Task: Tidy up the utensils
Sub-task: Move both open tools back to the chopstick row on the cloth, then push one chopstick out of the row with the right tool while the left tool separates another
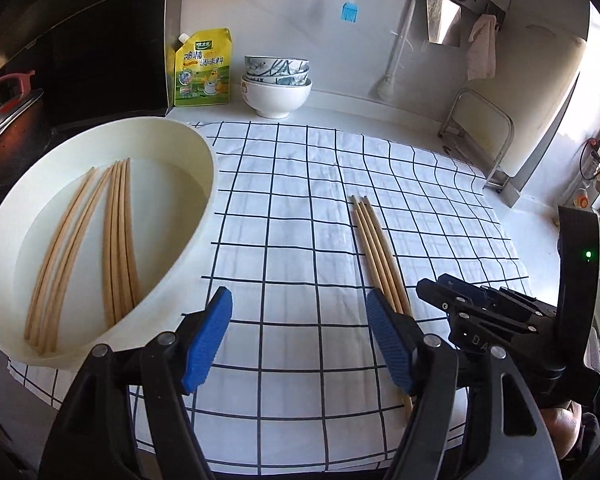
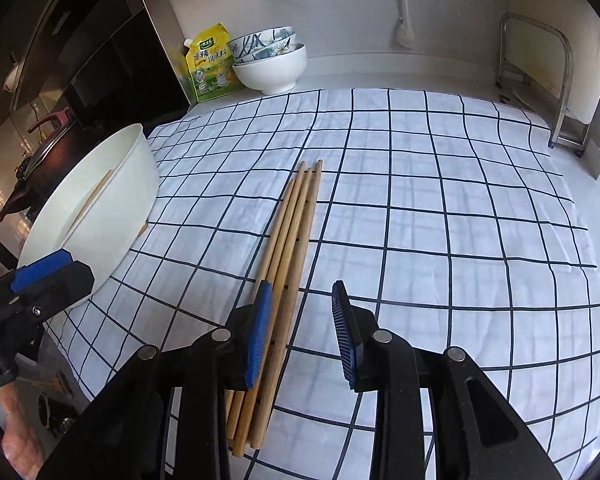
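Four wooden chopsticks [image 2: 290, 264] lie side by side on the checked cloth [image 2: 440, 184], tips pointing toward the back wall, apparently gathered into a neat bundle so they can be taken in one grasp. Right gripper [image 2: 300, 332]: jaws parted, holding nothing, its left pad over the bundle's near half and its right pad over bare cloth, so the sticks sit off-centre in the gap. Left gripper [image 1: 300, 338]: jaws wide apart, empty, hovering over the cloth between the basin and the bundle. White oval basin [image 1: 204, 200]: on the cloth's left edge, holding more chopsticks [image 1: 116, 236] laid lengthwise in loose groups; whether they belong there or on the cloth I cannot tell. Surroundings: stacked bowls [image 1: 277, 84] and a yellow seasoning pouch [image 1: 202, 68] at the back, a blue silicone brush [image 1: 350, 12] hanging on the wall, a metal rack [image 2: 540, 80] to the right, a dark pot [image 1: 8, 128] beyond the basin. Obstructions: none between bundle and basin, though the basin's raised wall must be cleared.
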Demonstrator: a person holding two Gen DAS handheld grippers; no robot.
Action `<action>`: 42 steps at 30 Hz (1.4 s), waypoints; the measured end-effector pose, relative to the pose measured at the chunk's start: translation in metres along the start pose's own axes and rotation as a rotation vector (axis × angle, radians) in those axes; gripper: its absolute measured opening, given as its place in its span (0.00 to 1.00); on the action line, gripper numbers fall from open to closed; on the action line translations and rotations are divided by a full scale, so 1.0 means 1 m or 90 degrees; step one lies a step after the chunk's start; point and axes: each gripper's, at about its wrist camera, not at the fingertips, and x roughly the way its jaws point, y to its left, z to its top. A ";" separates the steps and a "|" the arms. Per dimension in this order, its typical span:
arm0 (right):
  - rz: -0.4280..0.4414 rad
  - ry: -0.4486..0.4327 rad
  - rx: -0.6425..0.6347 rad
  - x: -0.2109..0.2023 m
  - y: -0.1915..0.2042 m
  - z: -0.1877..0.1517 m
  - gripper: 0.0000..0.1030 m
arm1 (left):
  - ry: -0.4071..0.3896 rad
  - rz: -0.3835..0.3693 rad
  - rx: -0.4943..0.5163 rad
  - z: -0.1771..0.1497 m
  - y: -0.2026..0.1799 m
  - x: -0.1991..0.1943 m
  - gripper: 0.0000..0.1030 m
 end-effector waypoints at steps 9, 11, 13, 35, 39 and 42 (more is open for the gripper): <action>-0.016 0.024 -0.028 0.012 0.007 -0.006 0.30 | 0.012 0.001 -0.008 -0.013 -0.005 0.015 0.67; -0.027 0.029 -0.035 0.015 0.008 -0.008 0.30 | 0.015 0.000 -0.014 -0.014 -0.004 0.016 0.67; -0.036 0.036 -0.045 0.018 0.010 -0.009 0.30 | 0.011 0.003 -0.020 -0.015 -0.002 0.017 0.67; -0.054 0.030 0.000 0.008 -0.028 -0.009 0.30 | 0.045 -0.007 -0.004 -0.020 -0.028 0.054 0.71; -0.043 0.023 0.011 0.004 -0.034 -0.008 0.30 | 0.055 0.000 0.006 -0.022 -0.035 0.065 0.71; -0.033 0.007 0.010 -0.004 -0.035 -0.007 0.32 | 0.057 0.010 0.018 -0.023 -0.039 0.069 0.71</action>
